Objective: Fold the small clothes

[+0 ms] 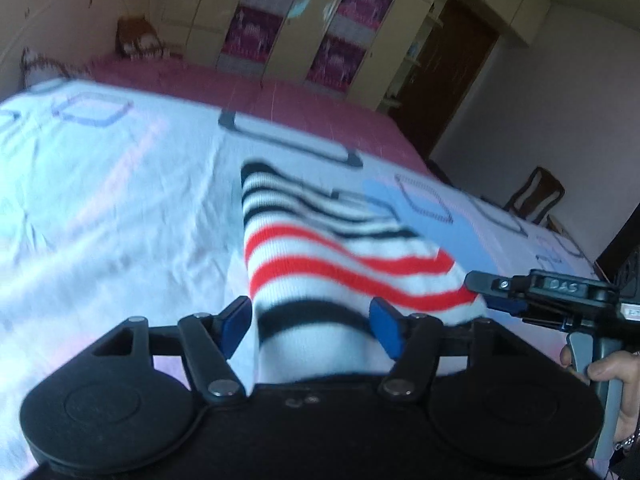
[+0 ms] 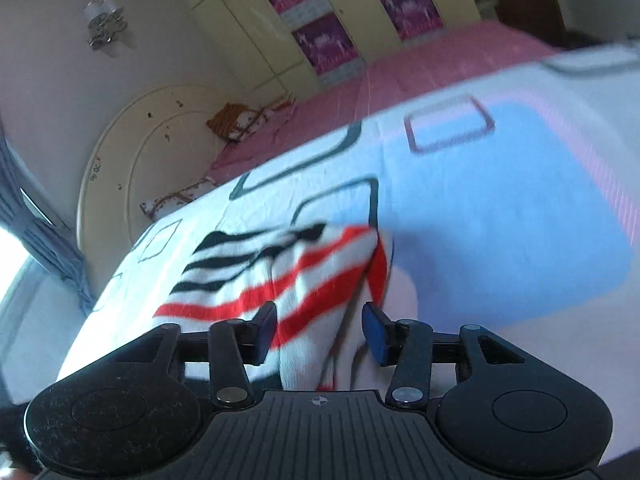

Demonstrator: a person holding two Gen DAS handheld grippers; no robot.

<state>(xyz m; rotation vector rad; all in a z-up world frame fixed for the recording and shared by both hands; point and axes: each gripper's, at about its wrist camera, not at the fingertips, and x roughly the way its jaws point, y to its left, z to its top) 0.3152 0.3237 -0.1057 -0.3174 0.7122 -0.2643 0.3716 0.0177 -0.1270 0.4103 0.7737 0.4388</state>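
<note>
Left wrist view: striped garment (image 1: 320,248) on the bed (image 1: 100,200).
We find both left gripper (image 1: 310,326) and right gripper (image 2: 319,332) fingers released, straddling the cloth without pinching it.

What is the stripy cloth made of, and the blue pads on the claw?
Stripy cloth: looks like soft knitted fabric, matte, with fine ribbing and loose folds. Blue pads on the left claw: probably rubber or foam on black plastic arms; smooth and dull, though blur leaves it uncertain.
</note>
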